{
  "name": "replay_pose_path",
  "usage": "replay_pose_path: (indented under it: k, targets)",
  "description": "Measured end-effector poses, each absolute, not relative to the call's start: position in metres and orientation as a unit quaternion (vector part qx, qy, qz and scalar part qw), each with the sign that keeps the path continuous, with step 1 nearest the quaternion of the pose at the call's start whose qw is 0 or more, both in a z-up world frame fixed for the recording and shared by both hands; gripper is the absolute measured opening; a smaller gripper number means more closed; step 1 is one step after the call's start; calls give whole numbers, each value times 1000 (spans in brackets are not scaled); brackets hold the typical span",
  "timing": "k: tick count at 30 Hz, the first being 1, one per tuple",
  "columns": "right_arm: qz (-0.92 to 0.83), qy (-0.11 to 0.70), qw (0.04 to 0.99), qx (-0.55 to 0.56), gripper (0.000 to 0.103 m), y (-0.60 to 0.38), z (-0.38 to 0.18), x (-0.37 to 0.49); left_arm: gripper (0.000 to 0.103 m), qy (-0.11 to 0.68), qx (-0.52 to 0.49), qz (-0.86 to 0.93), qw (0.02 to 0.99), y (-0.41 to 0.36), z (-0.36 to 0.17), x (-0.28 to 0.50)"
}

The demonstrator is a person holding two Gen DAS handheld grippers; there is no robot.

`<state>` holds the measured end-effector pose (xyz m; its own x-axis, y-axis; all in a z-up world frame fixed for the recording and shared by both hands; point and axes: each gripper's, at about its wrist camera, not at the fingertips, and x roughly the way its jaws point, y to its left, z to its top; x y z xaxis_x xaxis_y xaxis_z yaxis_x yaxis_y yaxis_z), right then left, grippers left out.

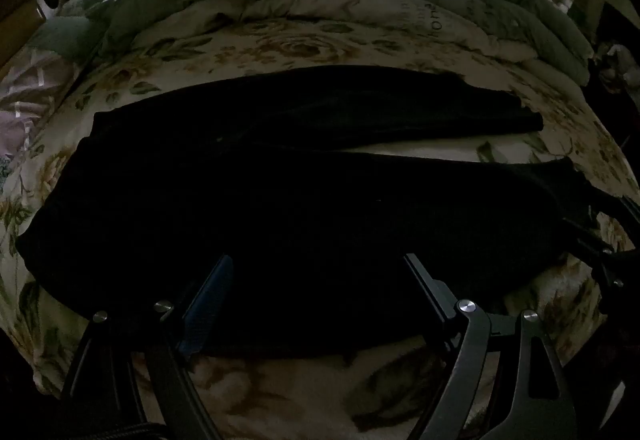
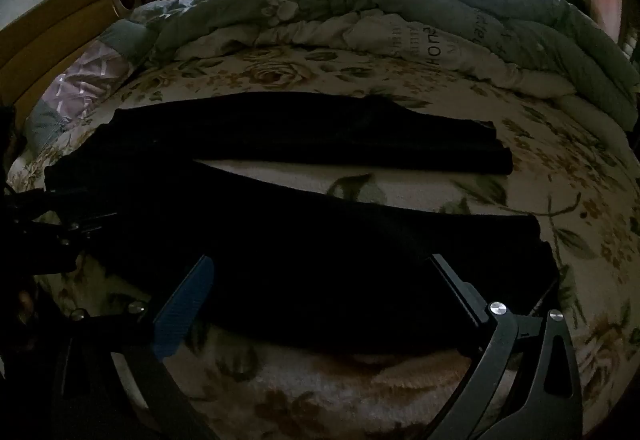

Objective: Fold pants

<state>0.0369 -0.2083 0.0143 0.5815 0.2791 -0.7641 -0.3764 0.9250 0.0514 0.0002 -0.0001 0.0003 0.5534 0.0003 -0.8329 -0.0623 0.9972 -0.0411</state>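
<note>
Both wrist views low, close, facing across bed point(image 1: 320, 44), sharing black pants point(image 2: 320, 264).

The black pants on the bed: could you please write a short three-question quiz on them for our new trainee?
1. True or false: the two legs of the black pants lie spread apart, with the floral sheet showing between them.
2. Multiple choice: the left gripper and right gripper are A) both open over the near leg, B) both shut on cloth, C) one open, one shut.
3. Short answer: what lies bunched along the far side of the bed?

Key: 1 true; 2 A; 3 a rumpled quilt.
</note>
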Motion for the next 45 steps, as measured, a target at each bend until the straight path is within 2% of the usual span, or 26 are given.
replay_pose_path:
  k: [45]
  targets:
    - [185, 421, 887, -41, 103, -195, 20, 45, 85, 470, -28, 18, 882, 8, 0, 4]
